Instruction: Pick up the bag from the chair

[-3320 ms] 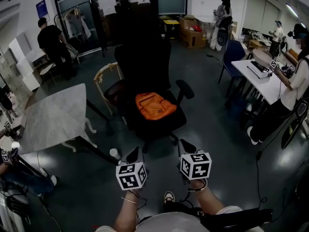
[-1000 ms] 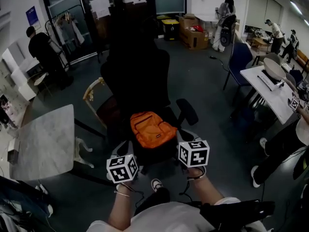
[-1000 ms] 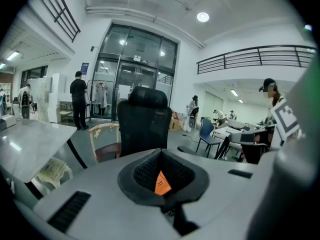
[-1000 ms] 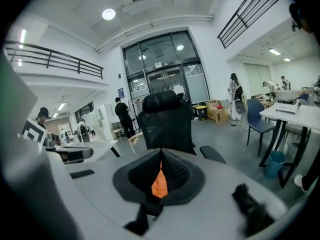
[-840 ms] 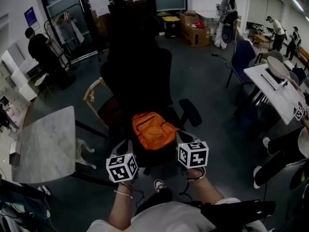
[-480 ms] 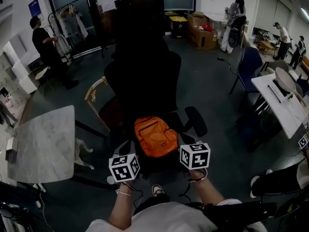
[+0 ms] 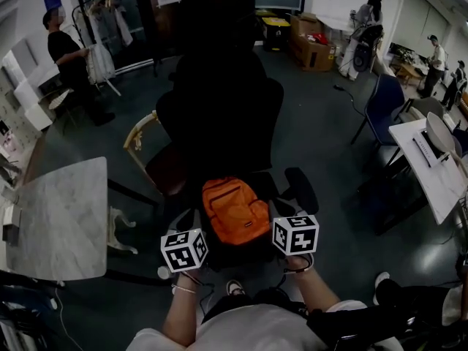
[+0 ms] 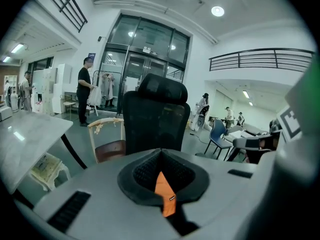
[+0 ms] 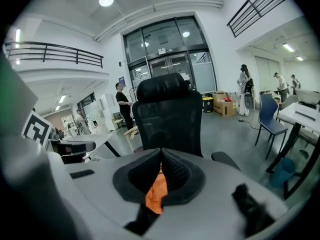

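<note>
At the seat of the black office chair point(image 7: 219, 108), head view: the orange bag point(image 7: 234, 210) is seen lying flat on the cushion, its long side running away from the camera. The left gripper point(image 7: 190, 218) is placed just beside the bag's near left corner and the right gripper point(image 7: 278, 208) just beside its near right corner; no contact can be made out. Three seconds earlier both grippers were well short of the chair, with bare floor between them and the seat; that gap is now closed. A marble desk point(image 7: 51, 218) and a wooden chair point(image 7: 139, 134) are noted at the left.

Left gripper view: the left gripper point(image 8: 160, 151) is clenched, tips met, nothing pinched. A sliver of the bag point(image 8: 164, 196) is seen through the slot below the tips, with the chair point(image 8: 155, 124) back upright behind.

Right gripper view: the right gripper point(image 9: 161, 151) is likewise clenched and empty. The bag point(image 9: 157, 194) is glimpsed beyond the pads, under the chair point(image 9: 167, 116) back.
</note>
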A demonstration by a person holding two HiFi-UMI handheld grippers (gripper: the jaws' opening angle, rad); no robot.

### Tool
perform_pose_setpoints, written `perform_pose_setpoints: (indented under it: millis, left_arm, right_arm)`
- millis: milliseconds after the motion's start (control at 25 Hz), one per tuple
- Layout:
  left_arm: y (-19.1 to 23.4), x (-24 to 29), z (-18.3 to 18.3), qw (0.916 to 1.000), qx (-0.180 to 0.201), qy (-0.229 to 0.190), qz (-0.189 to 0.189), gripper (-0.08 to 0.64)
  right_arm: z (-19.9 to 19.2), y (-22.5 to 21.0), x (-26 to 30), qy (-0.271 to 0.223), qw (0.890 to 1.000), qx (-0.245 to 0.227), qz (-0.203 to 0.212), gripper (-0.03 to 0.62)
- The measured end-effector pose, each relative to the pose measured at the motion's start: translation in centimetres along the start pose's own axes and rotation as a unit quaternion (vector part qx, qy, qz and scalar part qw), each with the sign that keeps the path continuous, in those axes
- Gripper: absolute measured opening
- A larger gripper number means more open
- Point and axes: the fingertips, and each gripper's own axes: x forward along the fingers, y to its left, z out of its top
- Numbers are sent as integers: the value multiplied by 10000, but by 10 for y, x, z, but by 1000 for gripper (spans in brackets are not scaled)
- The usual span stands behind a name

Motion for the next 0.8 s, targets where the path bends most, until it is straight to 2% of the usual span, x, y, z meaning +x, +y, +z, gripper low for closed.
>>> perform_pose_setpoints:
  millis: [200, 360, 640, 800]
  left_arm:
    - [-6, 22, -9, 9996, -21, 264, 70, 12]
    - [-12, 45, -19, 9986, -94, 479, 224, 12]
    - [-5, 60, 8, 9970, -342, 282, 629, 12]
    - [9, 60, 3, 9950, -522, 272, 808, 12]
  right_arm:
    - [-9, -20, 18, 219, 9996, 157, 23, 34]
    - [-14, -37, 47, 440, 9984, 297, 205, 34]
    - [26, -22, 91, 513, 9951, -269, 796, 34]
    - [19, -5, 106, 685, 9916, -419, 1017, 34]
